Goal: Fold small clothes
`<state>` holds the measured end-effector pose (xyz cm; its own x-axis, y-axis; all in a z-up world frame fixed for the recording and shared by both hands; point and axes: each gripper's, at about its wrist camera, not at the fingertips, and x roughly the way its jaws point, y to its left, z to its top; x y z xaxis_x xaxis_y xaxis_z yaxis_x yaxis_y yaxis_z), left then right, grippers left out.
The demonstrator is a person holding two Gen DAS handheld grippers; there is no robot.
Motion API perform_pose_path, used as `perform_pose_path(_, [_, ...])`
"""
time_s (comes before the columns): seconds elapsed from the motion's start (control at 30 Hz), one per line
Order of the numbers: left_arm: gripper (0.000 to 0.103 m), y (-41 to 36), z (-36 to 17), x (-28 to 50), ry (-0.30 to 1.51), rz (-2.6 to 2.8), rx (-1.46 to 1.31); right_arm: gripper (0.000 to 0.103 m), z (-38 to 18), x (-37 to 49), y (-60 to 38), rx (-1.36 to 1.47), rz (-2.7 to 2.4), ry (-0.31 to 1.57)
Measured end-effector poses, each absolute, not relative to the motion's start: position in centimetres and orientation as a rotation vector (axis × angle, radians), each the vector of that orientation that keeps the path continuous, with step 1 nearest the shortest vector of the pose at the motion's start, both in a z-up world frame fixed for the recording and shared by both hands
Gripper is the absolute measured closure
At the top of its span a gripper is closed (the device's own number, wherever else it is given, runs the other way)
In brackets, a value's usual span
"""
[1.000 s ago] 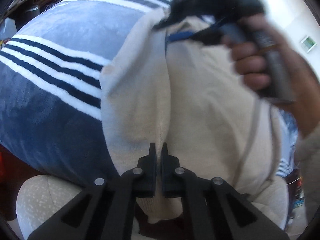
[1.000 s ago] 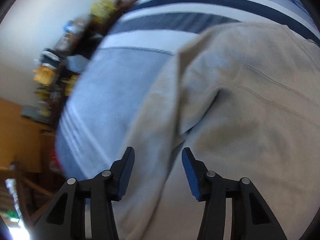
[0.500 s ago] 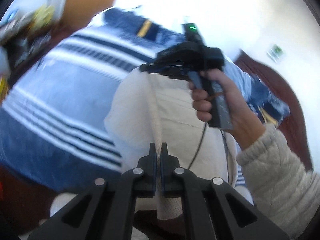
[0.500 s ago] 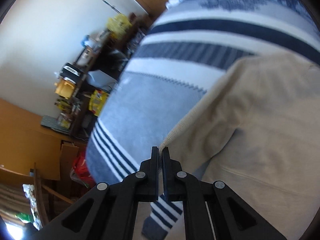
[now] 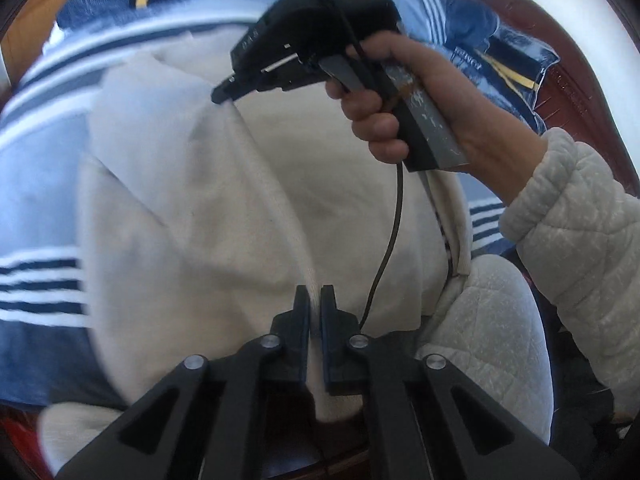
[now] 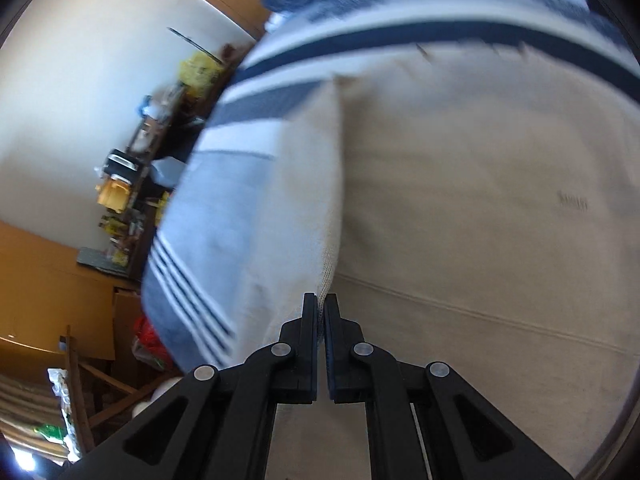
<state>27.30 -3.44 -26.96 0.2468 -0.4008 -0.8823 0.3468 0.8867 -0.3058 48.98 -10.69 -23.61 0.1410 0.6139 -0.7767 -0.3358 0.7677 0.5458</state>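
A cream knit garment [image 5: 192, 216] lies spread on a blue, white and navy striped blanket [image 5: 36, 152]. My left gripper [image 5: 315, 300] is shut on the garment's near edge, pinching a raised fold. My right gripper [image 5: 224, 94] shows in the left wrist view, held in a hand, shut on the far end of the same fold, which runs stretched between the two. In the right wrist view the right gripper [image 6: 321, 308] is shut on the cream garment [image 6: 460, 208] at its folded edge, above the blanket [image 6: 224, 216].
A cable [image 5: 394, 216] hangs from the right gripper over the garment. A dark wooden headboard [image 5: 576, 60] and a blue pillow [image 5: 500, 52] are at the far right. A cluttered shelf [image 6: 132, 176] and wooden chair [image 6: 88, 380] stand beside the bed.
The right gripper went from open to shut on the garment's edge. Both grippers have lifted a fold of the garment and carried it across the rest of the cloth.
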Motion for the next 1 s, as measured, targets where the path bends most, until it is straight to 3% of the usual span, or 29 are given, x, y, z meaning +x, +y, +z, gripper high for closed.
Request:
perform_pose_path(0.07, [0.089, -4.5, -28.0, 26.7, 1.260, -0.527, -0.024, 0.097, -25.8, 49.1, -11.2, 0.260, 0.698, 1.278])
perform_pose_path(0.13, [0.074, -4.1, -27.6, 25.5, 1.241, -0.538, -0.023, 0.095, -27.1, 48.9, -12.5, 0.267, 0.650, 1.300])
perform_pose_path(0.17, [0.059, -3.4, -27.0, 24.9, 1.213, -0.546, -0.051, 0.093, -26.8, 48.1, -13.4, 0.280, 0.639, 1.285])
perform_pose_path(0.2, [0.047, -2.5, -26.7, 24.3, 1.196, -0.539, -0.078, 0.071, -26.1, 47.0, -14.5, 0.290, 0.633, 1.254])
perform_pose_path(0.23, [0.043, -1.5, -26.3, 24.0, 1.184, -0.523, -0.103, 0.035, -25.4, 45.7, -15.6, 0.306, 0.629, 1.222])
perform_pose_path(0.27, [0.042, -0.4, -26.2, 24.0, 1.174, -0.491, -0.137, 0.022, -24.7, 44.2, -16.7, 0.326, 0.623, 1.188])
perform_pose_path(0.3, [0.042, 0.8, -26.4, 24.4, 1.176, -0.453, -0.169, 0.016, -23.7, 41.8, -18.2, 0.347, 0.615, 1.134])
perform_pose_path(0.47, [0.042, 5.6, -28.1, 26.1, 1.198, -0.233, -0.259, 0.019, -26.2, 33.2, -21.4, 0.456, 0.567, 1.171])
perform_pose_path(0.57, [0.042, 6.3, -27.7, 25.3, 1.171, -0.164, -0.259, 0.041, -30.0, 29.9, -20.3, 0.426, 0.528, 1.259])
perform_pose_path(0.6, [0.042, 6.5, -27.3, 24.9, 1.160, -0.152, -0.261, 0.052, -31.0, 29.6, -19.8, 0.395, 0.520, 1.277])
perform_pose_path(0.63, [0.042, 6.4, -26.8, 24.3, 1.142, -0.135, -0.261, 0.076, -32.0, 29.4, -19.1, 0.355, 0.507, 1.304])
perform_pose_path(0.67, [0.042, 6.1, -26.2, 23.7, 1.120, -0.119, -0.254, 0.092, -32.5, 29.4, -18.6, 0.329, 0.502, 1.327])
perform_pose_path(0.7, [0.042, 6.0, -25.7, 23.2, 1.104, -0.104, -0.242, 0.099, -32.1, 29.2, -18.4, 0.314, 0.504, 1.331])
perform_pose_path(0.83, [0.042, 5.9, -23.6, 21.6, 1.046, -0.009, -0.182, 0.098, -28.4, 27.6, -18.9, 0.278, 0.479, 1.210])
perform_pose_path(0.93, [0.042, 5.7, -22.2, 20.9, 1.021, 0.007, -0.179, 0.089, -30.0, 27.4, -18.6, 0.273, 0.408, 1.258])
perform_pose_path(1.0, [0.035, 5.5, -21.2, 20.4, 0.986, 0.026, -0.142, 0.089, -30.9, 27.0, -19.4, 0.320, 0.399, 1.292])
